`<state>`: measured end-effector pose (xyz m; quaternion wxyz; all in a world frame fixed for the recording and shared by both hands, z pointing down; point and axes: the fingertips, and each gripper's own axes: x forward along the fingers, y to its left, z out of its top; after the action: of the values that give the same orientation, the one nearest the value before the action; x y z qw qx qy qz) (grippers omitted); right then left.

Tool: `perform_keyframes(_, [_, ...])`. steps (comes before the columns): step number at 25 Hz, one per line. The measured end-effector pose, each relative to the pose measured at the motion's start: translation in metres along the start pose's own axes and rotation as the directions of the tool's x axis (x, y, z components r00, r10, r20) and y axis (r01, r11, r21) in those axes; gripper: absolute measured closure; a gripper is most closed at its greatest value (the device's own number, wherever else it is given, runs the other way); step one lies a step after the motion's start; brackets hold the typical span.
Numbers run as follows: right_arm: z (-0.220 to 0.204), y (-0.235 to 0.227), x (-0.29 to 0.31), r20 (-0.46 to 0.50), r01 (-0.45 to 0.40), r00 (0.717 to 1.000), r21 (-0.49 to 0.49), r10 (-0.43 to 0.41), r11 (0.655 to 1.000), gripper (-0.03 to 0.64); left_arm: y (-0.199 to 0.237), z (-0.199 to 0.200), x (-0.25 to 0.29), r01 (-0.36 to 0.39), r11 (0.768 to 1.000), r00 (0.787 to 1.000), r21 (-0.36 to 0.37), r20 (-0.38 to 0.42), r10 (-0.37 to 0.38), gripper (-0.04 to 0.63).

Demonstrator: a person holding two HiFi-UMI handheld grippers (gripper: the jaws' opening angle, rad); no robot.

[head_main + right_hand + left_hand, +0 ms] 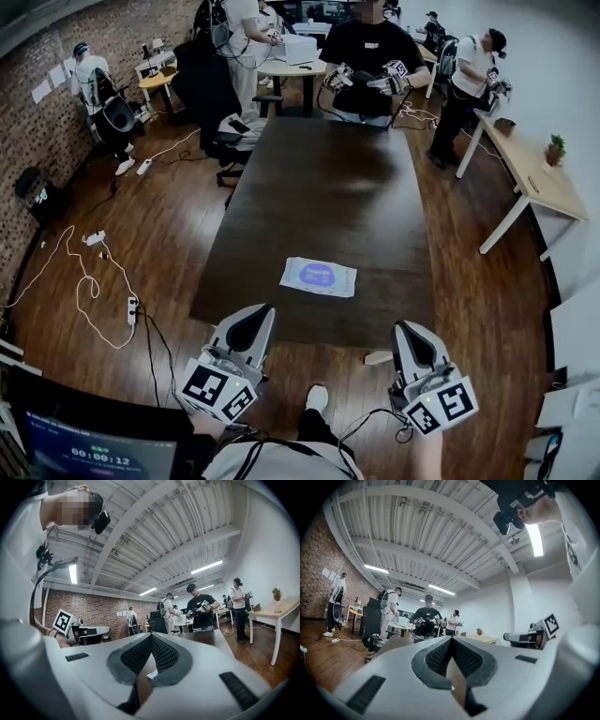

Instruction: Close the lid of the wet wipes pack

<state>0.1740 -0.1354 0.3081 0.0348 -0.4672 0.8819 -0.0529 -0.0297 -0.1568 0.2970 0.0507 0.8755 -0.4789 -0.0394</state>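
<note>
Close to the near edge of the tabletop point(309, 187), roughly midway along it, the wet wipes pack point(319, 277) is lying flat with its top face up. Its long axis is running pretty much along that near edge, left to right, with the right end sitting a touch closer to the edge than the left end. It's a pale pack with a blue oval patch in the middle of the top face. Something is printed on that oval, but it's coming out way too small to read, so no brand from me. I also can't tell from up here whether the lid is lying open or shut.

Both grippers are hovering at the near edge, pointing toward the far end, and neither one is touching the pack. The left gripper point(261, 317) is sitting off to the pack's left and the right gripper point(405, 333) off to its right, well apart from each other. On both, the jaws are pressing together at the tips, ribbed pads point(438, 656) meeting in a point, and they're gripping nothing.

The only writing I'm actually reading is on a screen point(98, 457) at the bottom left of the head view, which is showing 00:00:12. The marker cubes point(217, 389) are just showing black-and-white squares, no text.
</note>
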Motion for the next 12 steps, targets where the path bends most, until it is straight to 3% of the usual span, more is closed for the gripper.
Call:
perform_keyframes(6, [-0.005,0.090,-0.069,0.060,0.084,0.994,0.023,-0.086,0.996,0.609,-0.022,0.010,-0.103,0.065,0.998,0.997,0.025,0.025,-0.066,0.598])
perform_keyframes(12, [-0.019,0.194,-0.162,0.054,0.150,0.987,0.027,-0.151,0.988,0.609,-0.045,0.018,-0.230,0.083,0.997,0.995,0.007,0.048,-0.083,0.598])
